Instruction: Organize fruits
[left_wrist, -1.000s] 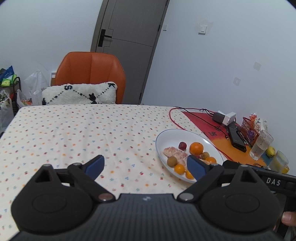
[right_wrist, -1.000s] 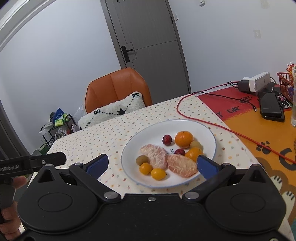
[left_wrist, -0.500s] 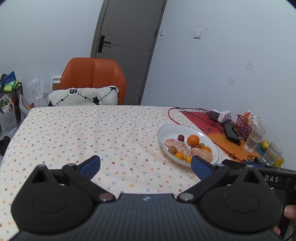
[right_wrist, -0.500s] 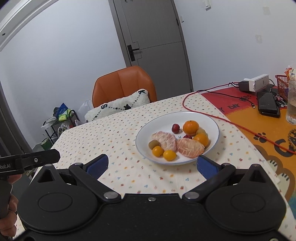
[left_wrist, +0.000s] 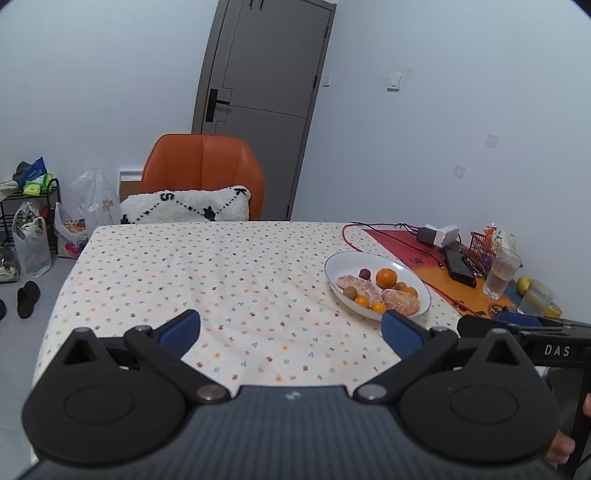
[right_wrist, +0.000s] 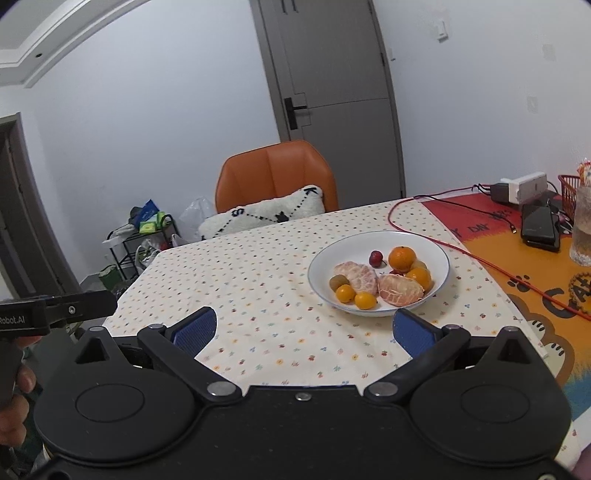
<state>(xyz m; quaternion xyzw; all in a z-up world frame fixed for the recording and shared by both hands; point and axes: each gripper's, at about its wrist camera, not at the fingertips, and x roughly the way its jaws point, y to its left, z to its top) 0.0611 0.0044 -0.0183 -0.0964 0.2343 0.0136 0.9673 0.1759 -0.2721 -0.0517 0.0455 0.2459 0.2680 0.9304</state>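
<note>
A white bowl stands on the dotted tablecloth, right of the middle. It holds two peeled citrus halves, an orange, several small orange fruits, a green-brown fruit and a small red fruit. My left gripper hangs open over the near part of the table, nothing between its blue pads. My right gripper is also open and empty, with the bowl just beyond its right pad. Each gripper shows at the edge of the other's view.
An orange chair with a white cushion stands at the far table edge. On the right lie a red cable, a charger, a phone, a glass, a red basket and a lemon. Bags and a rack stand on the floor at left.
Both grippers have drawn back from the bowl and risen a little, so the bowl looks smaller and farther. Both stay open and empty.
</note>
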